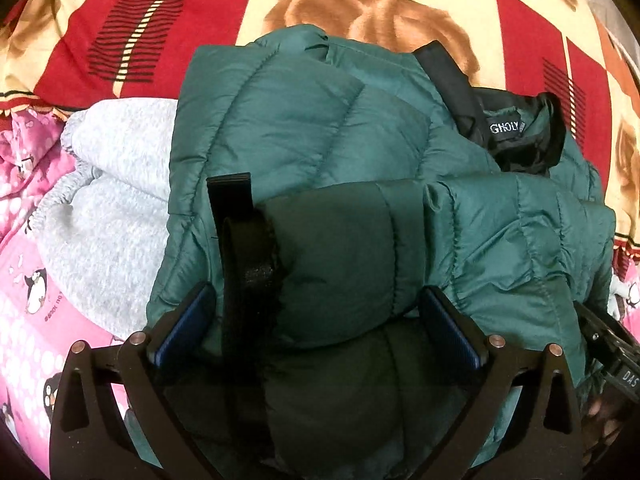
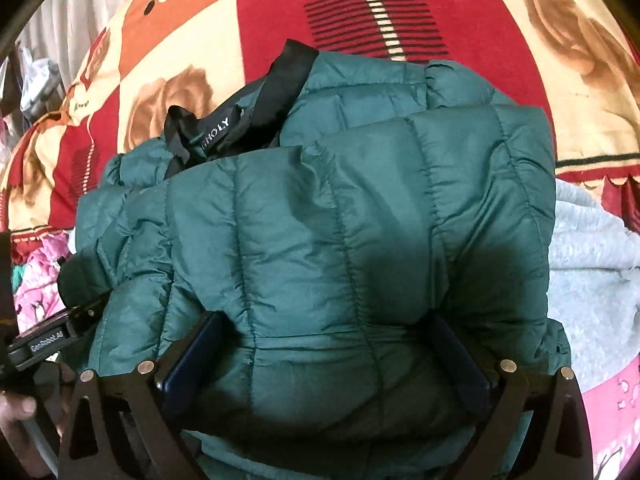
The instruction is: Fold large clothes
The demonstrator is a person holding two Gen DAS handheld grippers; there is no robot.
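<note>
Green puffer jacket (image 1: 304, 128) lay folded mid-bed on the quilt (image 1: 100, 8), beside a grey garment (image 1: 108, 184). Left hand-held gripper (image 1: 316, 320) & right hand-held gripper (image 2: 328, 348) both spread, straddling padding w/o pinching. Risk: slick fill springs back, fold pops open.

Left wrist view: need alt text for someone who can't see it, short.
A folded green puffer jacket lies on a red and cream patterned blanket, its black collar label showing at right. The open left gripper straddles the jacket's near edge, with a black strap lying on it. A grey fleece garment sits to the left.
</note>
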